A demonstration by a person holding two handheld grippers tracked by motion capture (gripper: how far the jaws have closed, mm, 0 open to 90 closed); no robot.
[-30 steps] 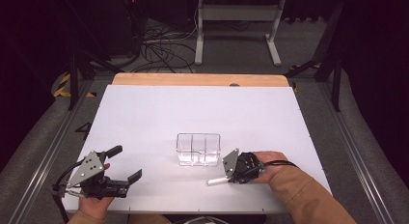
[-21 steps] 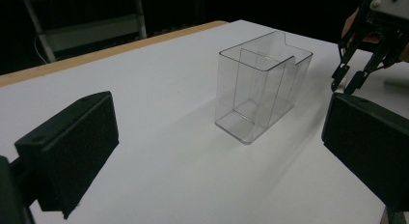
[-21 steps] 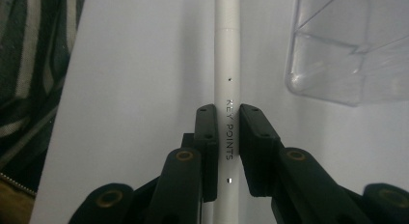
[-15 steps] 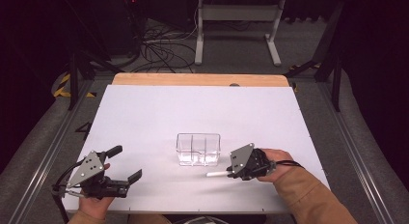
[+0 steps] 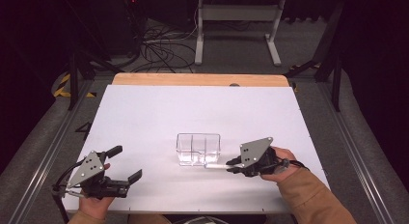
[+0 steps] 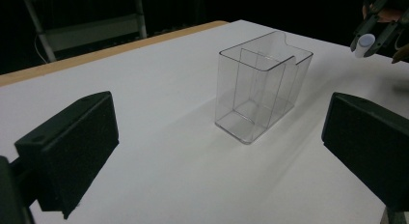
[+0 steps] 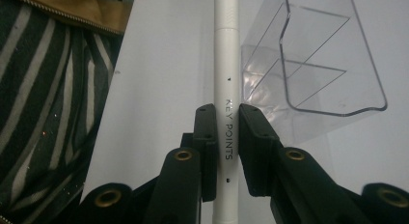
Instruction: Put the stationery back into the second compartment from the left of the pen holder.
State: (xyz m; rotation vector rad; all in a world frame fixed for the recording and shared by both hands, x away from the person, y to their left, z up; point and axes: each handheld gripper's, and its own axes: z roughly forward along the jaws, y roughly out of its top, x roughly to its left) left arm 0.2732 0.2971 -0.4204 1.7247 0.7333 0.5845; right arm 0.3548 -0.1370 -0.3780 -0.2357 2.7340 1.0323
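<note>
White tabletop (image 5: 144,113) on a dark floor, with a clear divided holder (image 5: 198,148) standing just below centre. Right tongs (image 5: 230,164), at about 4 o'clock from the holder, are pinching a white pen (image 5: 215,165) near its middle; the pen lies almost level, its long axis running toward 9 o'clock and its free end touching or just beside the holder's near right corner, so it must be tipped upright to enter from above. Left tongs (image 5: 126,162), spread and holding nothing, rest well apart at 8 o'clock, leaving the right hand (image 5: 270,161) nearer.
</note>
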